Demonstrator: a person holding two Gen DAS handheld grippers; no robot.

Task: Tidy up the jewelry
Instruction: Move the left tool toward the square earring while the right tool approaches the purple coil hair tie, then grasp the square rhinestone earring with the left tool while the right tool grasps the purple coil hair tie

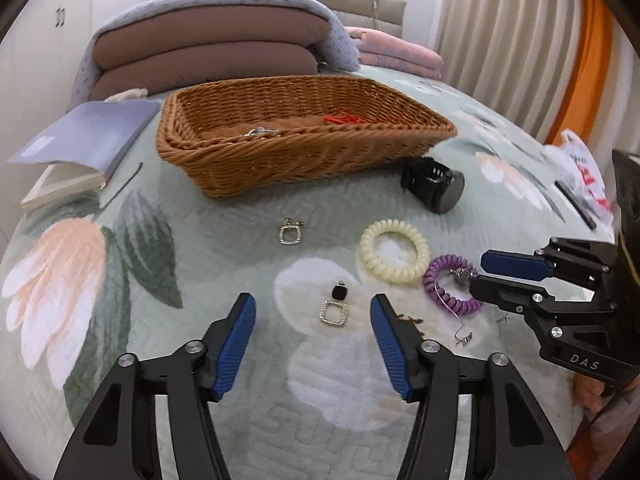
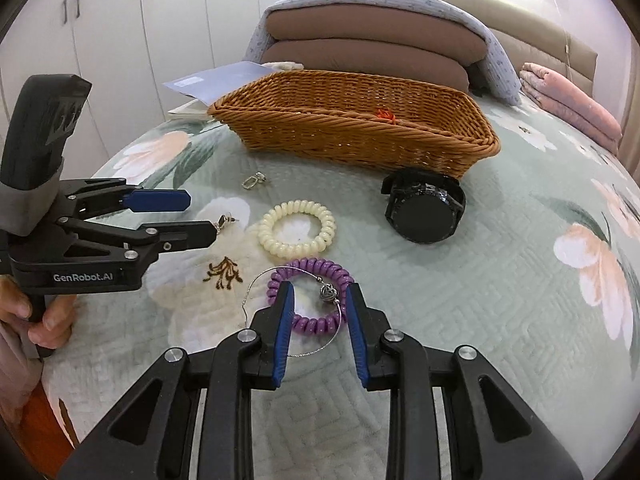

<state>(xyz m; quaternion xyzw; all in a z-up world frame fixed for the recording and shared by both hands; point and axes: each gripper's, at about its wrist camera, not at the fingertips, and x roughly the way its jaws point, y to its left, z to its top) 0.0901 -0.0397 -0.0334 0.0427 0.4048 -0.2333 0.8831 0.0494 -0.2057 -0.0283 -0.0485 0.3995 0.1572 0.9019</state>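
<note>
My left gripper (image 1: 313, 309) is open, its fingers on either side of a black-and-gold earring (image 1: 335, 307) on the bedspread. A second gold earring (image 1: 289, 232) lies farther ahead. My right gripper (image 2: 319, 295) is open around a purple spiral hair tie (image 2: 311, 324) and a silver wire bangle with a heart bead (image 2: 327, 293). A cream spiral hair tie (image 2: 296, 229) and a black watch (image 2: 425, 212) lie beyond. The wicker basket (image 1: 280, 164) holds something silver (image 1: 260, 133) and something orange (image 1: 344, 118).
A book (image 1: 80, 140) lies left of the basket. Stacked pillows (image 1: 208, 56) and folded pink blankets (image 2: 568, 100) sit behind. A plastic bag (image 1: 584, 172) lies at the right bed edge. A hand (image 2: 36, 316) holds the left gripper's handle.
</note>
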